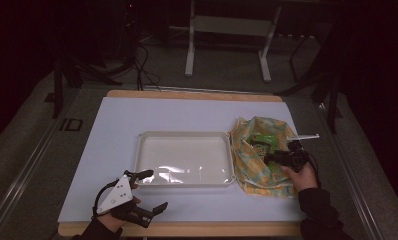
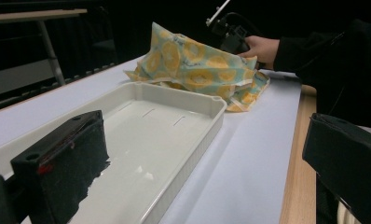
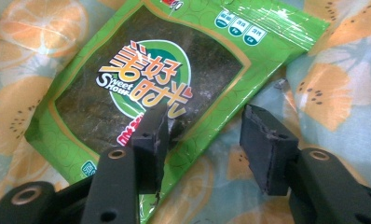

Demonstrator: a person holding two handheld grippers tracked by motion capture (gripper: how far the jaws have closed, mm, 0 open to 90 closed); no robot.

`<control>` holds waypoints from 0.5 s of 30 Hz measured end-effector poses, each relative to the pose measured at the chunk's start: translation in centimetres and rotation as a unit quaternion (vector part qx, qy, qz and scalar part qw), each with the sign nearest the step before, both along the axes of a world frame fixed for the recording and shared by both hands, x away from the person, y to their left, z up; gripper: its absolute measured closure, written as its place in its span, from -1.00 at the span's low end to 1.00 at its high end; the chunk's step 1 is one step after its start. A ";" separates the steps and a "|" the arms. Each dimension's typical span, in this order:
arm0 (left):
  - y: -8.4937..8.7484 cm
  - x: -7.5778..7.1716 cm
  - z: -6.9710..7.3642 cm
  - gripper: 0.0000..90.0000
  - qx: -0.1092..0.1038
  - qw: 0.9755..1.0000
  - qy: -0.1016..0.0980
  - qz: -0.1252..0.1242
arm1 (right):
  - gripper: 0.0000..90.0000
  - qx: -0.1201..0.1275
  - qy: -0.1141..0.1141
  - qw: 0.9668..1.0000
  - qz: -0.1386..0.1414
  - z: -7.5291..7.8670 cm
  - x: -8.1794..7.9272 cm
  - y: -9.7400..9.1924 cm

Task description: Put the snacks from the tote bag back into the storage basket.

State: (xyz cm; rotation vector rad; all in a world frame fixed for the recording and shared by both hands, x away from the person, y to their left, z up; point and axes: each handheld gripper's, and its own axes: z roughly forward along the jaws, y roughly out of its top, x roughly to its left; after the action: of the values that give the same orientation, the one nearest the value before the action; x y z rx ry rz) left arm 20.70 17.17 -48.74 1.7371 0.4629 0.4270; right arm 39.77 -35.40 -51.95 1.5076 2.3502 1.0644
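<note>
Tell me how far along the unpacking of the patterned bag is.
Done: nothing; the white tray holds no item. In hand: the right gripper straddles a corner of the green snack packet inside the orange-print bag, not yet gripping. The left gripper waits open. Left: presumably moving the packet to the tray.

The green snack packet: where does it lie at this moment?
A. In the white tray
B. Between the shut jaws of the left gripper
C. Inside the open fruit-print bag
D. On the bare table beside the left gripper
C: the green snack packet rests on the orange-slice fabric of the fruit-print bag, with the right gripper over its lower edge, and nothing lies in the white tray.
</note>
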 end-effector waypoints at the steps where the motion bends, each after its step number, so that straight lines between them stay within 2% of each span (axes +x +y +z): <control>1: 0.0 0.0 0.0 -0.99 0.000 1.000 0.000 0.000 | 0.29 0.002 0.005 1.000 0.000 0.0 0.0 0.0; 2: 0.0 0.0 0.0 -0.99 0.000 1.000 0.000 0.000 | 0.35 0.005 0.011 1.000 0.002 0.1 0.1 0.0; 5: 0.0 0.0 0.0 -0.99 0.000 1.000 0.000 0.000 | 0.69 -0.001 0.011 1.000 0.019 0.3 0.0 0.4; 7: 0.0 0.0 0.0 -0.99 0.000 1.000 0.000 0.001 | 0.87 -0.014 0.007 1.000 0.026 0.6 -0.2 0.7; 8: 0.0 0.0 0.0 -0.99 0.000 1.000 0.000 0.001 | 0.87 -0.014 0.007 1.000 0.026 0.6 -0.2 0.7; 9: 0.0 0.0 0.0 -0.99 0.000 1.000 0.000 0.001 | 0.93 -0.028 0.002 0.999 0.026 0.8 -0.3 1.1; 11: 0.0 0.0 0.0 -0.99 0.000 1.000 -0.001 0.000 | 0.95 -0.036 0.000 0.999 0.024 1.0 -0.4 1.4; 13: 0.0 0.0 0.0 -0.99 0.000 1.000 -0.001 0.000 | 0.95 -0.036 -0.003 0.999 0.021 1.0 -0.4 1.4; 15: 0.0 0.0 0.0 -0.99 -0.001 1.000 -0.001 0.001 | 0.97 -0.022 -0.010 1.000 0.015 1.2 -0.6 1.3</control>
State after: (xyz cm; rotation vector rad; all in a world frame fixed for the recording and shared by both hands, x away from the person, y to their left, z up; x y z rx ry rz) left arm 20.68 17.22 -48.69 1.7346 0.4630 0.4307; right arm 39.18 -34.14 -50.72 1.4458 2.3740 1.0231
